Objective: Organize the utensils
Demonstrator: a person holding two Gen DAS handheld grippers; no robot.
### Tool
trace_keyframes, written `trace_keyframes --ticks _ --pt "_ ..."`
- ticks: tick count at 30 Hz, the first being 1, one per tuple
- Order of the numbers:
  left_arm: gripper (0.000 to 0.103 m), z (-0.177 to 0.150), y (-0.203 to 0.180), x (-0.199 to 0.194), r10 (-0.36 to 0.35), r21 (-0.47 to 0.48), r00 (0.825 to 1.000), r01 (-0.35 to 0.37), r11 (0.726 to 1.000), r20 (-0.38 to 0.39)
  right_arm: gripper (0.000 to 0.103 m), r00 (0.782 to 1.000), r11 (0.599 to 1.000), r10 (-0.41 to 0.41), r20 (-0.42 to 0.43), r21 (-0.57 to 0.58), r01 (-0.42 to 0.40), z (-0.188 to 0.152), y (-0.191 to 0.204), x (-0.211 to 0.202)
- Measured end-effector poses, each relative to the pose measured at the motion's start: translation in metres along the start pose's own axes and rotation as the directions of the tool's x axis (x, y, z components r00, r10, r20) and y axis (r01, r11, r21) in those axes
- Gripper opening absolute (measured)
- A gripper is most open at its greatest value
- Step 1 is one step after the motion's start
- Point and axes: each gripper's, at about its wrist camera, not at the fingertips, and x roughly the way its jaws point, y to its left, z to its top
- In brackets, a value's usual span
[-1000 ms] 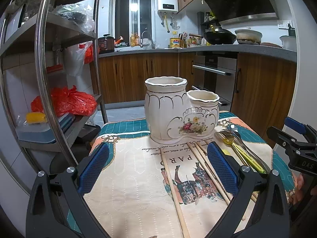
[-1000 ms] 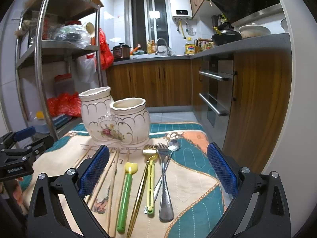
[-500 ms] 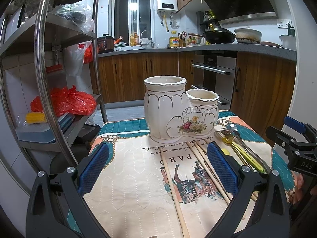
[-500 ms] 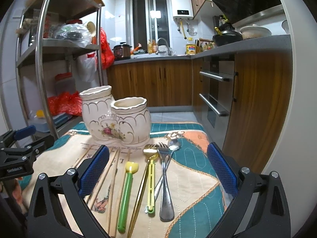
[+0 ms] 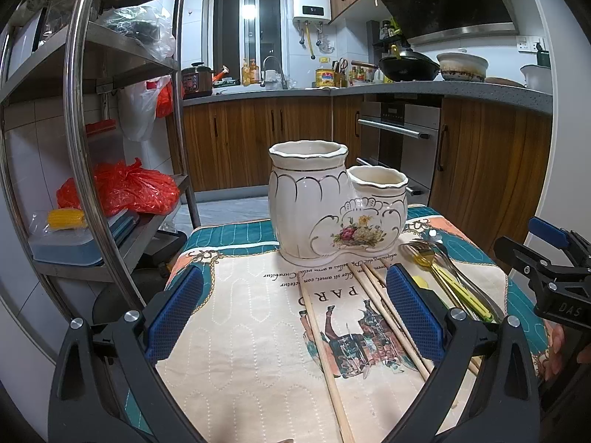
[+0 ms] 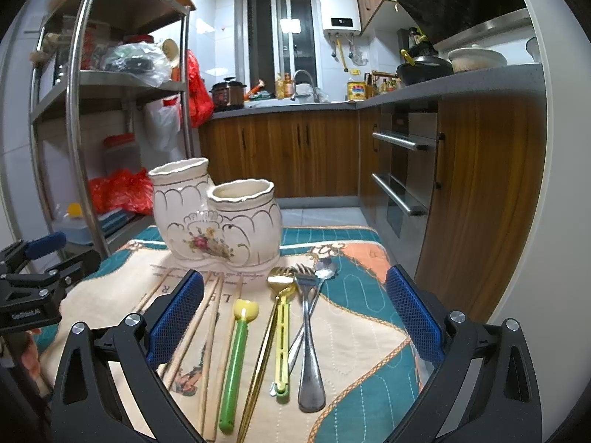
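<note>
I am keeping my left gripper [image 5: 293, 315] and right gripper [image 6: 293, 315] spread and empty; the holder [image 6: 216, 216] is sitting slightly lower than before; utensils [image 6: 282, 328] unmoved.

Chopsticks [image 6: 207, 317] left of forks [image 6: 306, 317], before holder [image 6: 218, 217].

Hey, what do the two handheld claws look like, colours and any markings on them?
Both are black plastic frames with silver screws and blue textured pads. The left claw and right claw match; white lettering, partly readable as "DAS", marks the right one's body.
</note>
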Motion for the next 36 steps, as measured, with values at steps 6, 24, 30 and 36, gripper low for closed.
trace_keyframes --ticks 6,24,30,36 --pt "0.098 0.0 0.0 0.0 0.0 0.0 1.0 0.0 1.0 0.0 0.098 1.0 1.0 0.0 -0.007 -0.004 0.0 0.001 0.0 0.001" --pt "0.098 -0.002 -0.002 0.006 0.007 0.008 1.0 -0.007 1.0 -0.019 0.098 0.999 1.0 0.024 -0.022 0.008 -0.024 -0.001 0.002 0.005" --pt "0.098 0.005 0.003 0.006 0.033 0.019 0.999 -0.033 0.999 0.013 0.098 0.999 1.0 0.024 -0.024 0.017 -0.024 0.001 -0.003 0.001" --pt "0.098 0.028 0.011 -0.005 -0.009 0.032 0.998 0.007 0.999 0.066 0.098 0.999 1.0 0.013 -0.033 0.017 -0.012 0.016 -0.013 -0.006"
